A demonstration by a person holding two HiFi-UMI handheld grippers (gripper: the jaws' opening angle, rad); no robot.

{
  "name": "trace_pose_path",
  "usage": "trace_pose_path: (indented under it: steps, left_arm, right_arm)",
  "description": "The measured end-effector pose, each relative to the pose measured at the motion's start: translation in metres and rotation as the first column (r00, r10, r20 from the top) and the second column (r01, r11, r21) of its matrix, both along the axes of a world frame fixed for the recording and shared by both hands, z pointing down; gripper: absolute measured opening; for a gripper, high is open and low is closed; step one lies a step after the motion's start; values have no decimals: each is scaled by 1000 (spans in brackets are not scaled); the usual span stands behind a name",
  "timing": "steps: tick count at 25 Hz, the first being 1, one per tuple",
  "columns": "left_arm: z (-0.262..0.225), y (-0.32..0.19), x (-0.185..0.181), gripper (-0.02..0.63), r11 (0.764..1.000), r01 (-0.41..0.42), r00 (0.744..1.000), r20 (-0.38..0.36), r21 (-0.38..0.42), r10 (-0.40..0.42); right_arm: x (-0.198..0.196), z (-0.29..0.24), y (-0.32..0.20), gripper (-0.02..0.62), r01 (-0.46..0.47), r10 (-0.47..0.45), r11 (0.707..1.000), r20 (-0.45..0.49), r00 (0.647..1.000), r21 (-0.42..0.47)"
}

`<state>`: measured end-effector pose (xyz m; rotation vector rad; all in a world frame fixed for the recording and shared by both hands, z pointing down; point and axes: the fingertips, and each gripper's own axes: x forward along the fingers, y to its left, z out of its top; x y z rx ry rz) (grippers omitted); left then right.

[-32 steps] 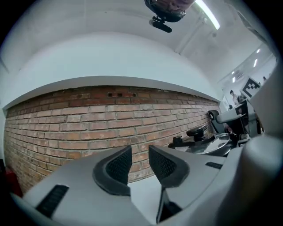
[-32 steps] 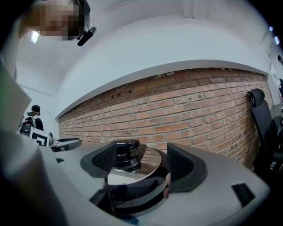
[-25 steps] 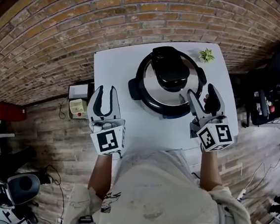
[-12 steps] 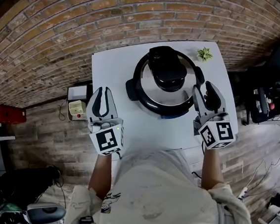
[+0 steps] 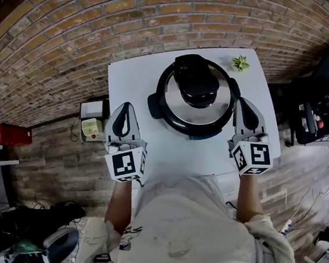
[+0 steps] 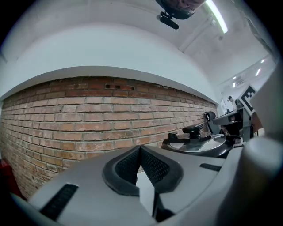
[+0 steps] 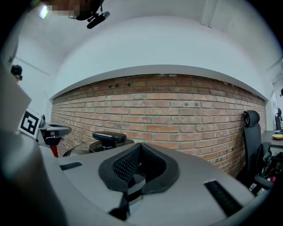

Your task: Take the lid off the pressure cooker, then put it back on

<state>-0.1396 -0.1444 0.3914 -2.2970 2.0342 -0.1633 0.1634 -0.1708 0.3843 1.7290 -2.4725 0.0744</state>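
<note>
**Head view, with both gripper views.** The cooker (image 5: pixel 197 104) stands on the white table (image 5: pixel 132 79) with its lid (image 5: pixel 179 100) seated on it. The black handle (image 5: pixel 197 83) runs across the top of the lid. A small plant (image 5: pixel 240 63) sits at the far right corner, well apart from the cooker.

**Step in hand (judged).** The lid is on and neither gripper touches it. This looks like a pause beside the pot, either before lifting the lid or after putting it back; which one cannot be told. If the lid is to come off, these points should matter:
- One gripper needs to open wide and take the handle squarely across its narrow part.
- The other would best steady the pot by a side lug, so the body does not turn with the lid.
- The lid probably has to be twisted to unlock, then raised straight up and kept level so the rim does not catch.

**Fingers.** The left gripper (image 5: pixel 125 107) lies over the table's left edge, near the cooker but clear of it. The right gripper (image 5: pixel 240 102) lies just beside the cooker's right rim, and contact cannot be made out. Both point away from the person. Both pairs of jaws have just been closing with nothing between them. In each gripper view the ribbed pads meet at the tips and hold nothing, with only the cooker and the brick wall (image 7: pixel 185 114) beyond.
</note>
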Motion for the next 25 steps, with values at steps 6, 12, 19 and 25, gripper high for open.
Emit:
trace_pose_path:
  steps: [6, 12, 19, 25]
  left_arm:
    - [1, 0, 3, 15, 1000, -3, 1000, 9, -1, 3]
    - [1, 0, 3, 15, 1000, 4, 1000, 12, 2, -4]
    - [2, 1, 4, 15, 1000, 6, 1000, 12, 3, -6]
    - [3, 0, 4, 15, 1000, 6, 1000, 10, 9, -6]
  right_arm:
    - [-2, 2, 0, 17, -1, 1, 1000, -34, 999, 1]
    - [0, 2, 1, 17, -6, 6, 1000, -25, 1000, 1]
    - [1, 1, 2, 17, -12, 12, 1000, -22, 1000, 3]
    - [0, 1, 1, 17, -12, 12, 1000, -32, 999, 2]
